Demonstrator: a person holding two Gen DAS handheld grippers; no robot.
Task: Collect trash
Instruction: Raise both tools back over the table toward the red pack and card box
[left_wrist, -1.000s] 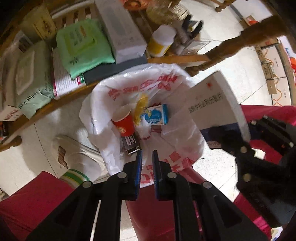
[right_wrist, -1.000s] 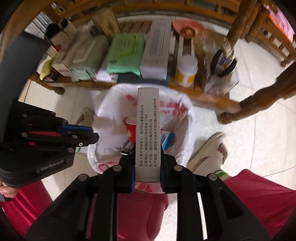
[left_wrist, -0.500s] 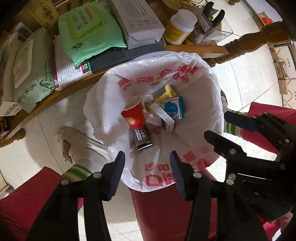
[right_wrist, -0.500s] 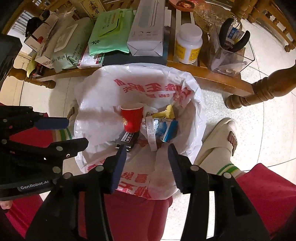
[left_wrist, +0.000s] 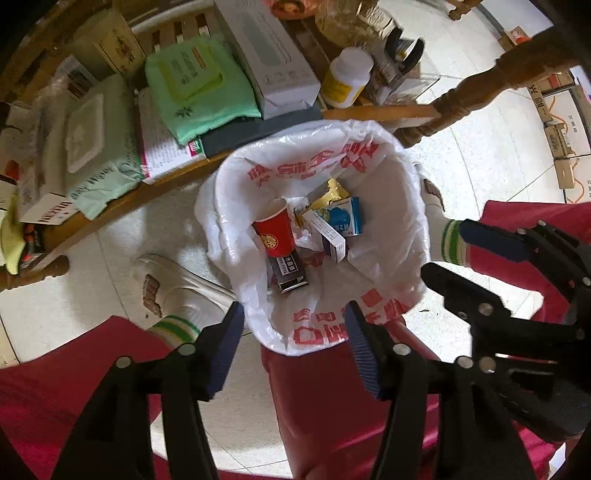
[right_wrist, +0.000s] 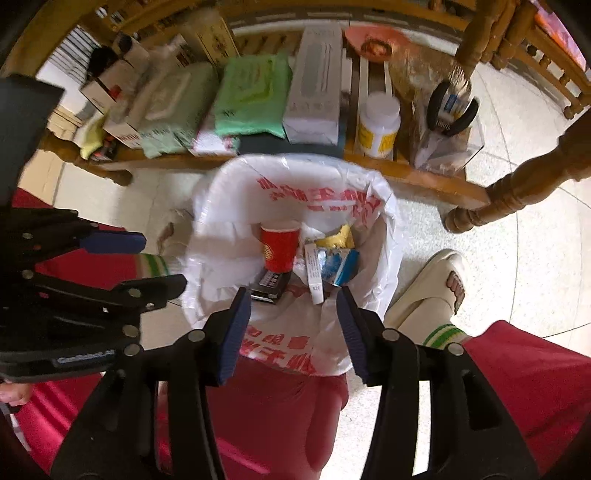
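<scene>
A white plastic bag printed with red characters (left_wrist: 321, 173), lining a red bin, is seen on the tiled floor just in front of a low wooden shelf (right_wrist: 417, 173); inside it lie a red paper cup (left_wrist: 275, 234), a long white medicine box (left_wrist: 328, 236), a small blue-and-white carton (left_wrist: 347, 216), a yellow wrapper (right_wrist: 338, 236) and a dark packet (left_wrist: 290, 273). The left gripper (left_wrist: 295, 347) and the right gripper (right_wrist: 293, 332) are held above the bag's near rim. Both pairs of fingers have just been opening and are parted, with nothing grasped between them.
</scene>
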